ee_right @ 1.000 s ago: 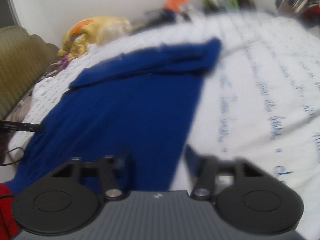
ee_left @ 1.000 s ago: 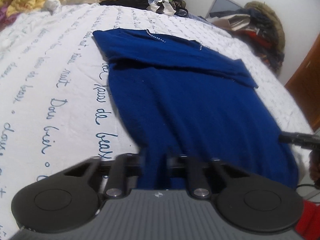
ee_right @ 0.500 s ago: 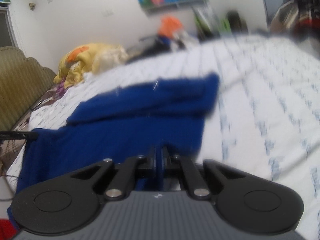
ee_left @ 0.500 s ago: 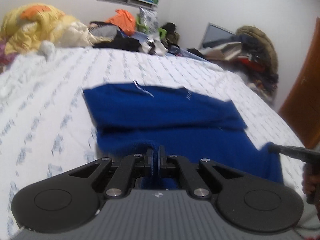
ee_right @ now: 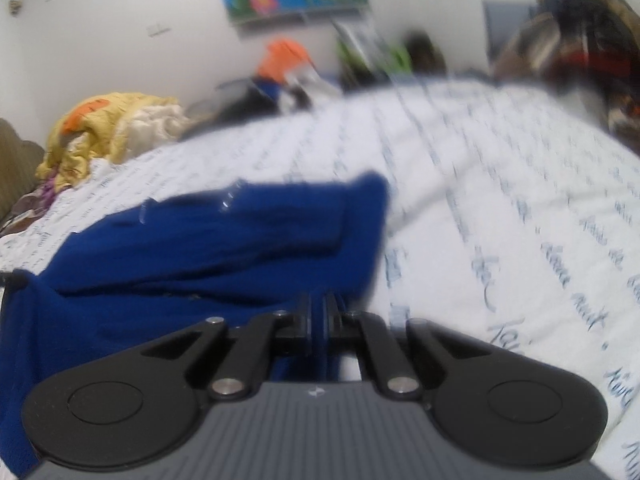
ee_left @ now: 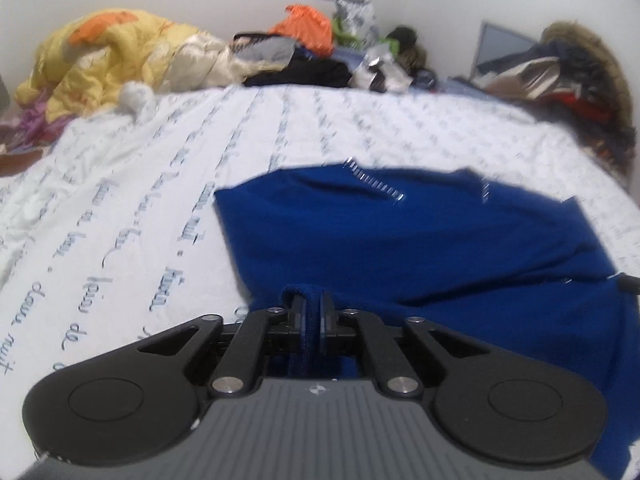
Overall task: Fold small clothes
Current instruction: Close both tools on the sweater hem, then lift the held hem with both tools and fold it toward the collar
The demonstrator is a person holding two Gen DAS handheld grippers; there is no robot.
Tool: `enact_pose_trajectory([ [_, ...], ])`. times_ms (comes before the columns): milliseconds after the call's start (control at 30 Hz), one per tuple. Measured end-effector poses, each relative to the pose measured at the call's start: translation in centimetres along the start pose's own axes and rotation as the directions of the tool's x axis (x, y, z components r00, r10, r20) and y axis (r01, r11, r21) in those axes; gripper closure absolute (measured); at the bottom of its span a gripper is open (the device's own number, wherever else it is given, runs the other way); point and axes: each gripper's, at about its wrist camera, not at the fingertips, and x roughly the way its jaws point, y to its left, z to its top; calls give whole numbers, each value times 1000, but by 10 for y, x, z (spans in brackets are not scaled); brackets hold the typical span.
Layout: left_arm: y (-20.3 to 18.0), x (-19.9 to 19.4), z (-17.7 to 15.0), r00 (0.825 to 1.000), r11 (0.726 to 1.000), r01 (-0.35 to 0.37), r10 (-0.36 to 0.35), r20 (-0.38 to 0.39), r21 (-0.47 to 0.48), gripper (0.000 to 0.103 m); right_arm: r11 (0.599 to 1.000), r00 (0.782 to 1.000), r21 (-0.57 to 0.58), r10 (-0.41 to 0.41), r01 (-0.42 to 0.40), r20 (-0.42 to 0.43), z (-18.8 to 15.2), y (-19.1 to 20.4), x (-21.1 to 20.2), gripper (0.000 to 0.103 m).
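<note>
A dark blue knit garment (ee_left: 420,236) lies on the white bed sheet (ee_left: 160,184), its far part flat with small silver trim. My left gripper (ee_left: 312,308) is shut on the garment's near left corner and holds it lifted. My right gripper (ee_right: 318,310) is shut on the near right corner of the same garment (ee_right: 224,248). The near edge hangs raised between the two grippers. The right wrist view is blurred.
A yellow and cream heap of bedding (ee_left: 112,56) lies at the bed's far left. Orange, black and grey clothes (ee_left: 296,52) are piled along the far wall. A heap of dark clothes (ee_left: 576,76) sits at the far right. The sheet carries blue handwriting print.
Both grippers went from open around the garment's near edge to shut on it. They lifted the near edge and carried it toward the far end.
</note>
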Motion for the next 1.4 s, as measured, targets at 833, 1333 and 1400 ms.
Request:
enact_pose_trajectory([
  [833,-2,-78,-102,972,976,202,-210,-102,-77,56,980,973,10,197,-197,-120,-80,28,-85,47],
  [1333,-8,-116,-90,958,956,288,-288,12,-58,96,972,974,63,225,-224,-4,-66,22,-112,98],
  [1400,-1,-138,-79,941,940,335,-331,70,-61,96,964,965,47,260,-262,44,-55,22,-130,98],
])
